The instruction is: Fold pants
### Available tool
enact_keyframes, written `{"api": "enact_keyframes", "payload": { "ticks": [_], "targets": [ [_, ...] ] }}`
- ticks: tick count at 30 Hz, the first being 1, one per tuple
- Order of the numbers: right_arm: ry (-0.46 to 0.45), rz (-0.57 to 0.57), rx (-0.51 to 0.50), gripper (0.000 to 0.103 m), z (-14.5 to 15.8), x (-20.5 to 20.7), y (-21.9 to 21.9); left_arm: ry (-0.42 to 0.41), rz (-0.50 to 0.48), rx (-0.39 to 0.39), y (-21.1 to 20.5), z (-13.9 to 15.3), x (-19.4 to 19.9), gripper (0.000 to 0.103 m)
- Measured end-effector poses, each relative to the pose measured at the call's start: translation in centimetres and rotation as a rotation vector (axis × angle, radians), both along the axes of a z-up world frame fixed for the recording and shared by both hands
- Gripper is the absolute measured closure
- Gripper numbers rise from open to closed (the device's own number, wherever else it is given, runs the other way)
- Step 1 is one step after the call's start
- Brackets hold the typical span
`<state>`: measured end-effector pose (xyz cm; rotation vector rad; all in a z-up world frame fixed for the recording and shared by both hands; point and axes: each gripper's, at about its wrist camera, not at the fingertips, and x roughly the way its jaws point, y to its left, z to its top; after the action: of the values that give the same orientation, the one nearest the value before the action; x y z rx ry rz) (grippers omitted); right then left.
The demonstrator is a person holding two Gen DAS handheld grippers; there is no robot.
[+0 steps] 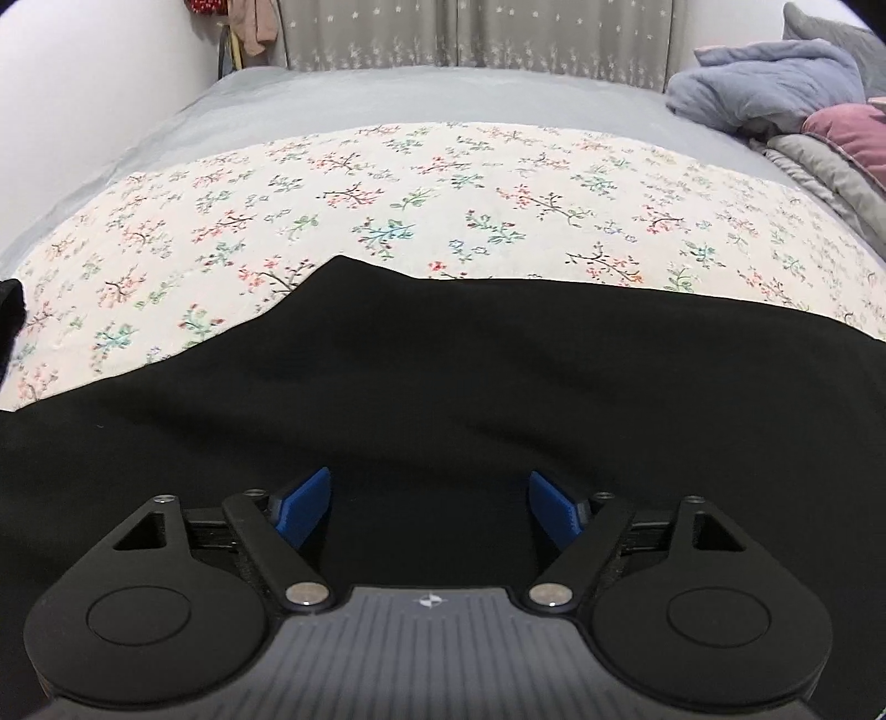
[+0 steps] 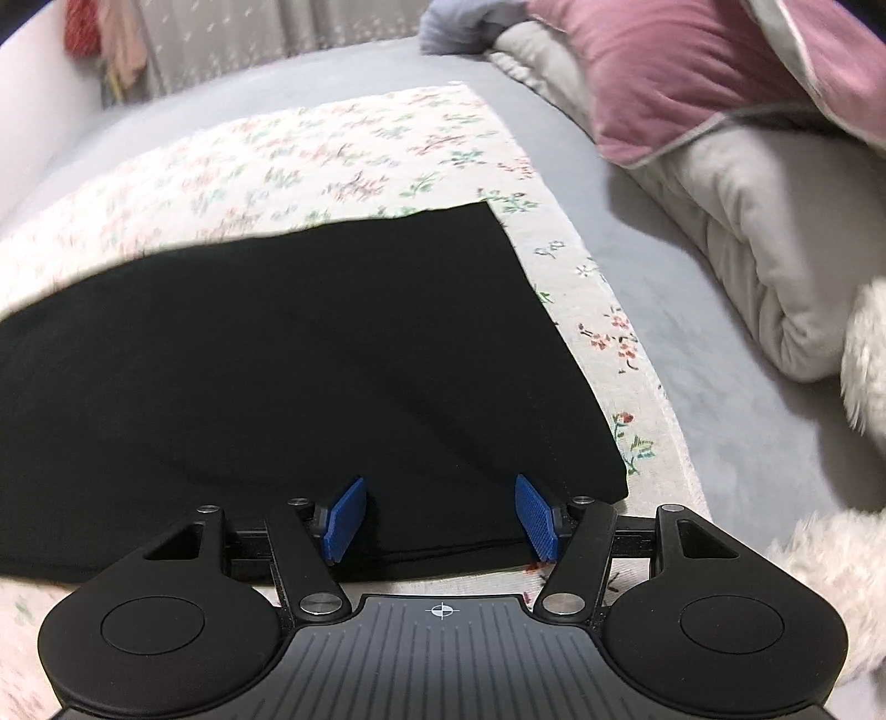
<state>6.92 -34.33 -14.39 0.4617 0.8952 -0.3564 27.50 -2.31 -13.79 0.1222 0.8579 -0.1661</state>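
Black pants (image 1: 443, 376) lie flat on a floral cloth (image 1: 387, 199) spread over the bed. In the right wrist view the pants (image 2: 310, 354) end in a straight edge at the right, near the cloth's border. My left gripper (image 1: 429, 507) is open, its blue pads (image 1: 304, 507) apart, low over the black fabric. My right gripper (image 2: 440, 518) is open over the near right corner of the pants, its blue pads (image 2: 536, 518) astride the near hem. Neither holds anything.
The floral cloth (image 2: 354, 149) lies on a grey bedsheet (image 1: 387, 94). Piled quilts and a pink pillow (image 2: 692, 72) sit at the right, with a blue-grey blanket (image 1: 764, 77). White fluffy fabric (image 2: 864, 354) is at the far right. A curtain (image 1: 470, 33) and a wall stand behind.
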Motion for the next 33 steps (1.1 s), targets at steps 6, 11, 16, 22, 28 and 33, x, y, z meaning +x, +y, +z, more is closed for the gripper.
{"api": "enact_keyframes", "payload": {
  "ticks": [6,11,16,22,28,33],
  "targets": [
    [-0.079,-0.144,0.150,0.044,0.0,-0.9,-2.9,0.009,-0.010,-0.053,-0.6,0.1,0.1,0.015],
    [-0.103,-0.203,0.216,0.043,-0.1,-0.8,-4.0,0.012,-0.018,-0.046,-1.4,0.1,-0.3,0.015],
    [-0.105,-0.213,0.224,0.042,-0.1,-0.7,-4.1,0.018,-0.017,-0.052,-1.5,0.1,-0.4,0.015],
    [-0.106,-0.215,0.221,0.043,-0.3,-0.6,-4.4,0.023,-0.014,-0.057,-1.5,0.2,-0.5,0.015],
    [-0.123,-0.237,0.234,0.044,-0.3,-1.2,-4.6,0.028,-0.016,-0.068,-1.3,0.3,-0.4,0.015],
    [-0.157,-0.310,0.250,0.049,-0.2,-2.3,-5.5,0.034,-0.003,-0.084,-0.9,0.3,-0.3,0.015]
  ]
}}
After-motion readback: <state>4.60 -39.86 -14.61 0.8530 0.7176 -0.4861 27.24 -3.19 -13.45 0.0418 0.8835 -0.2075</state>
